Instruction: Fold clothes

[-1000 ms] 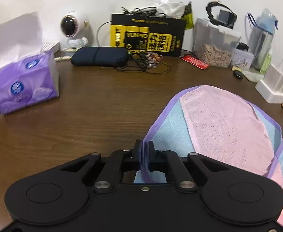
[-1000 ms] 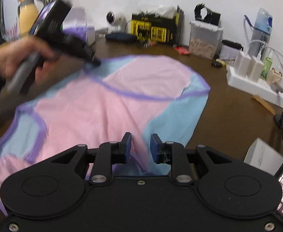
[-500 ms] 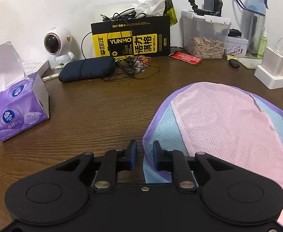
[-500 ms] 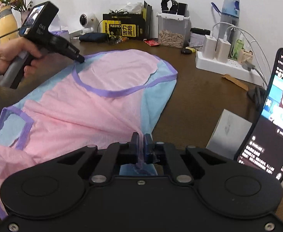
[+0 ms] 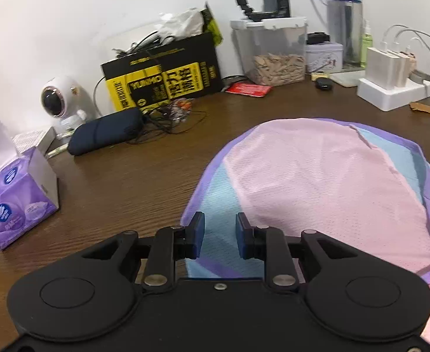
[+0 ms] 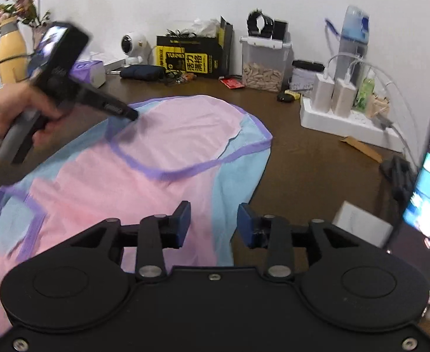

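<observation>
A pink and light-blue mesh garment [image 6: 144,182] with purple trim lies on the brown table, its top part [image 5: 311,184] folded over onto itself. My left gripper [image 5: 217,234] hovers over the garment's blue corner by the purple hem. Its jaws are opening, and the cloth lies under them, not pinched. In the right wrist view a hand [image 6: 6,111] holds that left gripper [image 6: 131,114] at the fold's far left edge. My right gripper [image 6: 214,223] is over the garment's near right edge, its jaws opening wide with the cloth lying loose beneath.
A purple tissue box [image 5: 15,199], a white camera [image 5: 57,99], a dark pouch [image 5: 106,135] with tangled cables and a yellow-black box [image 5: 162,85] stand at the back left. A clear container [image 5: 273,55] and power strip [image 5: 391,88] are at the back right. A lit phone [image 6: 429,182] and white box [image 6: 361,226] sit right.
Both grippers have let go of the cloth and their jaws have spread. The left released the purple hem; the right released the near edge. The garment now lies flat.
</observation>
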